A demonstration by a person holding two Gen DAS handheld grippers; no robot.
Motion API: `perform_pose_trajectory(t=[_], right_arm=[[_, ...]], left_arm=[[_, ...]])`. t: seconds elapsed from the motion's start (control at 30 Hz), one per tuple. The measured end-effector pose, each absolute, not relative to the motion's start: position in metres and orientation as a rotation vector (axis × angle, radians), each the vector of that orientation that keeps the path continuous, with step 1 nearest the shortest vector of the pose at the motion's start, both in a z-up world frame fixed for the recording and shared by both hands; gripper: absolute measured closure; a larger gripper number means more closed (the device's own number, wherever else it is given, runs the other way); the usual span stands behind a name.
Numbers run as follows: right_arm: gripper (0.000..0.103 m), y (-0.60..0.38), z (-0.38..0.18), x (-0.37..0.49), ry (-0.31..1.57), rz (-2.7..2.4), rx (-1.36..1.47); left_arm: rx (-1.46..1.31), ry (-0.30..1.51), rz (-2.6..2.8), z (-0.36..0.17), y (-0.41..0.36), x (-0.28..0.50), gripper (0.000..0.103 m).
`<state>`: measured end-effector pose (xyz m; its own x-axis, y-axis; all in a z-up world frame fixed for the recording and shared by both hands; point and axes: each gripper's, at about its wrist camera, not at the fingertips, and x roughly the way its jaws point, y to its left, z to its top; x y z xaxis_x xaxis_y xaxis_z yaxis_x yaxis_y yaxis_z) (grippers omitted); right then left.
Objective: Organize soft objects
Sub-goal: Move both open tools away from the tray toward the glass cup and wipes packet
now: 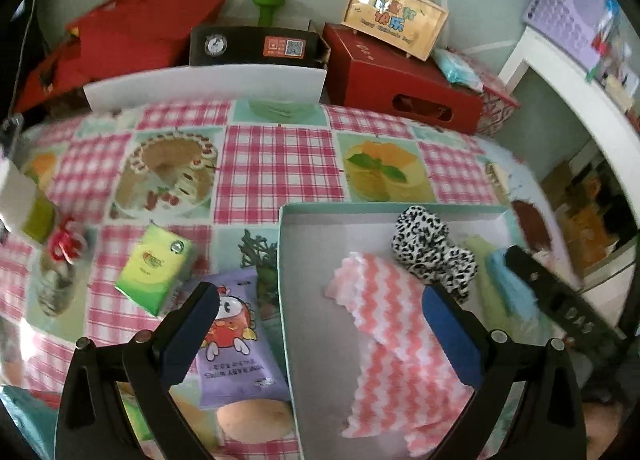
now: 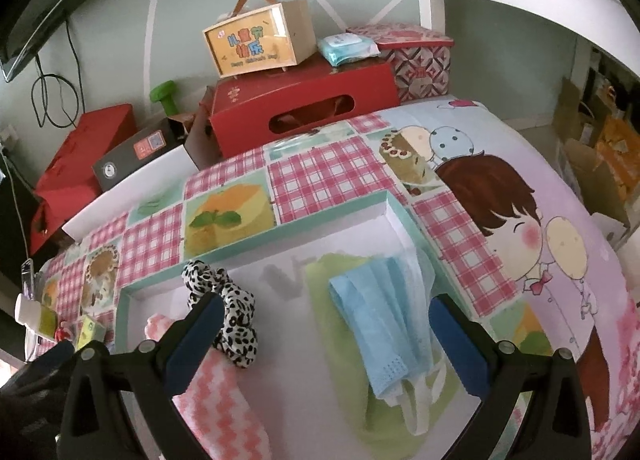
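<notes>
Both claws are seen spread wide and holding nothing: the left claw (image 1: 320, 340) at the bottom centre of its view, straddling the tray's left wall, and the right claw (image 2: 326, 340) low in its view above the tray's contents.

Already gathered in the shallow teal-rimmed tray (image 1: 282, 260) are a pink-and-white wavy-striped cloth (image 1: 384, 332), a leopard-print scrunchie (image 1: 432, 256), and a pale blue pleated face mask (image 2: 380, 324) lying on a lime-green cloth (image 2: 340, 340). Left outside on the tabletop (image 1: 276, 164), in the lower left of the left view, are a glossy purple pack of baby wipes (image 1: 236, 340) and a green tissue pack (image 1: 154, 268); a small red tangle (image 1: 64, 244) farther left is too blurred to be identified, perhaps a hair tie.

The slick film of the wipes pack could be expected to slip from the smooth blue pads (image 1: 192, 336) if pinched at a corner. The thin tray wall could be knocked or dragged by the left claw, being so close. The mask's loose ear loops (image 2: 416, 412) could be snagged by the right claw and pulled out.
</notes>
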<state>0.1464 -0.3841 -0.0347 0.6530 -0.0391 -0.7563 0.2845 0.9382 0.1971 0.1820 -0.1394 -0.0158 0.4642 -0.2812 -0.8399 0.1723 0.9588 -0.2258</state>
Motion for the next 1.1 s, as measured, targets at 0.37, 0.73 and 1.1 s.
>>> perform_pose_trajectory(t=[0.37,0.73,1.1], right_arm=[[0.000,-0.355,-0.031,0.155,0.818,-0.162,0.280],[0.000,-0.318,-0.027,0.163,0.820,-0.086,0.248],[0.000,-0.287,-0.023,0.169,0.809,-0.028,0.214]], left_arm=[[-0.147,1.023,-0.237,-0.014,-0.108,0.185,0.002],[-0.217,0.978,-0.200,-0.002,-0.063,0.191,0.002],[-0.255,0.952,-0.088,0.002,-0.011,0.194,0.002]])
